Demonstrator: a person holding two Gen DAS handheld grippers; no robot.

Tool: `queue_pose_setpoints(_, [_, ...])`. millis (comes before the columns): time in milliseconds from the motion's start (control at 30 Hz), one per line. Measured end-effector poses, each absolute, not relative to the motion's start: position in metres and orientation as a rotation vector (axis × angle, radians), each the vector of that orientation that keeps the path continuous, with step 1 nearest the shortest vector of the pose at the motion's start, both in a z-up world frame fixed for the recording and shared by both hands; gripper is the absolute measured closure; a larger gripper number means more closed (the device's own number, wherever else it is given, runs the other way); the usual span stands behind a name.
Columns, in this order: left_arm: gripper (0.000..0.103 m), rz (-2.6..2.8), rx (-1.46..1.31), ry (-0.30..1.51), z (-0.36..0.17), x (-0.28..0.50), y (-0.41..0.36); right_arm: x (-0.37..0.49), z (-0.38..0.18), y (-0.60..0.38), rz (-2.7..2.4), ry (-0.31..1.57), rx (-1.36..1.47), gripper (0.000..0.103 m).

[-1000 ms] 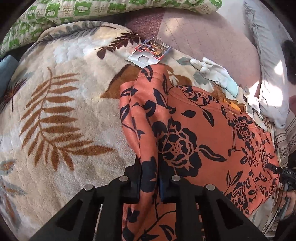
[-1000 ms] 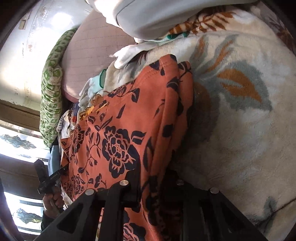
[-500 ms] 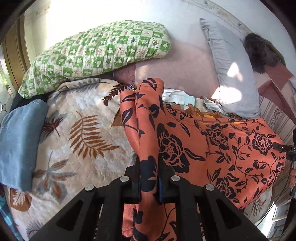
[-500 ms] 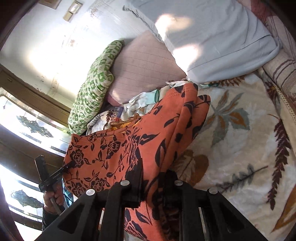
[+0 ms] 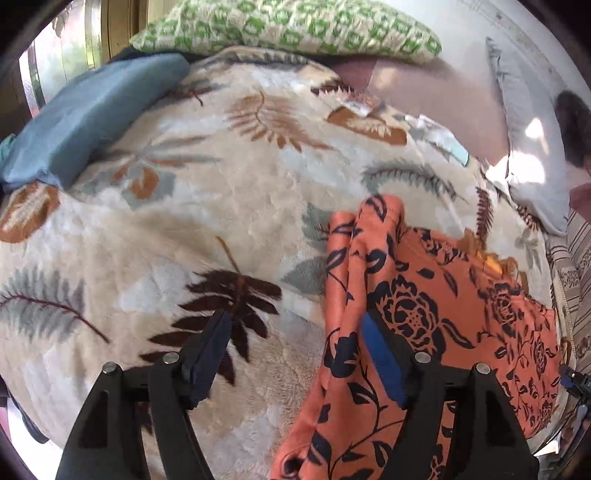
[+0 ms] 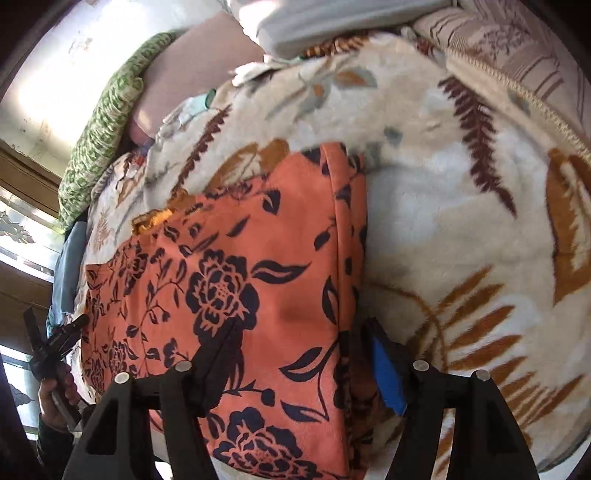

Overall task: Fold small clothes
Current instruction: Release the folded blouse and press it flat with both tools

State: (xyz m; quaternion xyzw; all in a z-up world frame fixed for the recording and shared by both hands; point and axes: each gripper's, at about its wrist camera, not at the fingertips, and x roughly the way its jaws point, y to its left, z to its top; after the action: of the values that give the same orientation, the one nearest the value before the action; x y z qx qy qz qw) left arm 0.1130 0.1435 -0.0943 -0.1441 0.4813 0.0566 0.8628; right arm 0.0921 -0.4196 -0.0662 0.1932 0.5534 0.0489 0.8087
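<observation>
An orange garment with dark blue flowers [image 5: 436, 317] lies flat on the leaf-print blanket [image 5: 221, 206]; it also shows in the right wrist view [image 6: 236, 280]. My left gripper [image 5: 295, 328] is open, its right finger over the garment's left edge, its left finger over bare blanket. My right gripper [image 6: 299, 339] is open, straddling the garment's right edge, holding nothing. A yellow lining shows at the garment's far edge [image 6: 155, 218].
A folded blue cloth [image 5: 85, 114] lies at the blanket's far left. A green-patterned pillow [image 5: 288, 29], a pink cushion [image 5: 424, 88] and a grey pillow [image 5: 524, 140] line the head of the bed. White and teal small clothes [image 5: 443, 140] lie near them.
Both grippers lowered the garment onto the blanket nearer the front, then opened and let go of its edges.
</observation>
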Motion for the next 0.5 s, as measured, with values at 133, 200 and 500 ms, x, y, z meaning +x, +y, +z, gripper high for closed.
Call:
queue_pose_setpoints(133, [0.028, 0.041, -0.245, 0.862, -0.042, 0.082, 0.133, 0.090, -0.003, -0.417, 0.128, 1.023, 0.366, 0.029])
queue_pose_setpoints(200, [0.025, -0.081, -0.229, 0.857, -0.036, 0.072, 0.112, 0.099, 0.004, -0.396, 0.295, 1.042, 0.420, 0.026])
queue_pose_setpoints(500, [0.024, -0.175, -0.014, 1.066, -0.121, 0.080, 0.038, 0.169, -0.094, -0.229, 0.870, 1.477, 0.445, 0.026])
